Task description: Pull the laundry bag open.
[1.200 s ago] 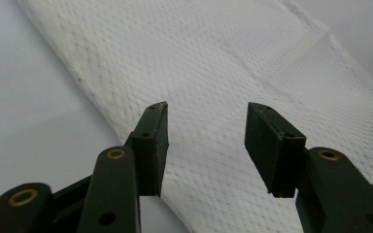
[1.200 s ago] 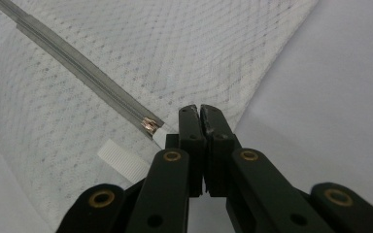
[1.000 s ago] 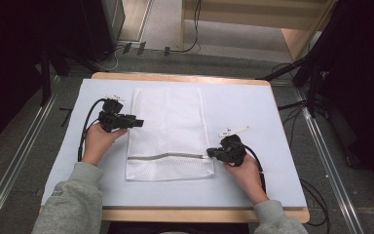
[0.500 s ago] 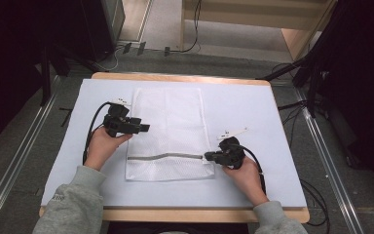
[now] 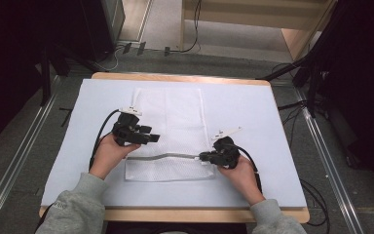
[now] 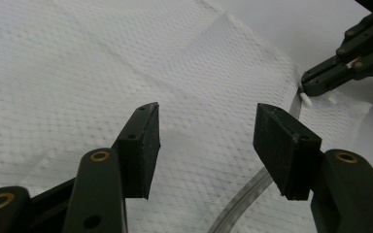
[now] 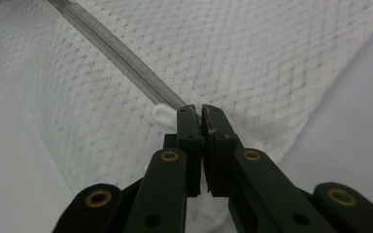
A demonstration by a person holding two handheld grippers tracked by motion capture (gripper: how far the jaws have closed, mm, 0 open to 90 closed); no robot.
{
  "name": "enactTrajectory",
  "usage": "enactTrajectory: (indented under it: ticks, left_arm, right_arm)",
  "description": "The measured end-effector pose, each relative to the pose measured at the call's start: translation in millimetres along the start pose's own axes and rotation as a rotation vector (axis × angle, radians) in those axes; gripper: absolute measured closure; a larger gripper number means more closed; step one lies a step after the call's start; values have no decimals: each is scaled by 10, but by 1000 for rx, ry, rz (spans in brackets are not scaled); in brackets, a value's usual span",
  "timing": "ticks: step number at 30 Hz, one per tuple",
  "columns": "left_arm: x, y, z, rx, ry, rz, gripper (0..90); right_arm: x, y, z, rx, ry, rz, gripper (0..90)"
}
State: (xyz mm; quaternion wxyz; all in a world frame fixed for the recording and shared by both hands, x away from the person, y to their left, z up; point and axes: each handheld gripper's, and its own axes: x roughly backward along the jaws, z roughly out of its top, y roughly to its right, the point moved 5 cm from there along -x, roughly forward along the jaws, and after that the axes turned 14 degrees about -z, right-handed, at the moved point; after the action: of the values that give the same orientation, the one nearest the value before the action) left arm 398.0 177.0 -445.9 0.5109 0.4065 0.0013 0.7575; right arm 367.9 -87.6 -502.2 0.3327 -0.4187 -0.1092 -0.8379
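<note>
Pulling a zipper along a flimsy mesh bag (image 5: 168, 131) calls for one end to be anchored, and that is what this moment seems to lack. The white bag lies flat on the pale blue table cover (image 5: 253, 112), its grey zipper (image 5: 168, 156) running across the near end with a slight hump in the middle. The right gripper (image 5: 205, 156) has its jaws pressed together at the zipper's right end, where a small white pull tab (image 7: 161, 115) sits just beside the tips; whether they pinch the tab itself or the fabric next to it I cannot tell. The left gripper (image 5: 152, 139) hovers over the mesh with its jaws wide apart, holding nothing. To do this step well, I judge the left gripper should come down and clamp or pin the fabric close beside the zipper line, so the bag stays taut. The right hand should then draw low and straight along the zipper, since lifting would likely bunch the mesh.
</note>
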Motion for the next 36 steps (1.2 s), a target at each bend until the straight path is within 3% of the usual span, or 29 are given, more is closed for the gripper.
enactTrajectory:
  ticks: [6,11,18,27,30,36]
  left_arm:
    - [-137,155,14,-25,0,-56,434]
    - [-277,284,34,-53,-30,-80,438]
    - [-463,397,48,-52,-49,-134,470]
    - [-643,487,68,-67,-81,-141,505]
    - [-669,539,82,-110,-69,-126,583]
    - [-788,598,88,-84,-79,-168,656]
  right_arm:
    - [4,-14,58,17,21,-14,884]
    - [13,27,58,11,27,-18,884]
    - [38,68,19,-1,28,-34,883]
    - [4,110,-17,-9,24,-51,883]
    - [-11,104,-22,5,28,-59,883]
    - [-12,84,-43,38,48,-73,875]
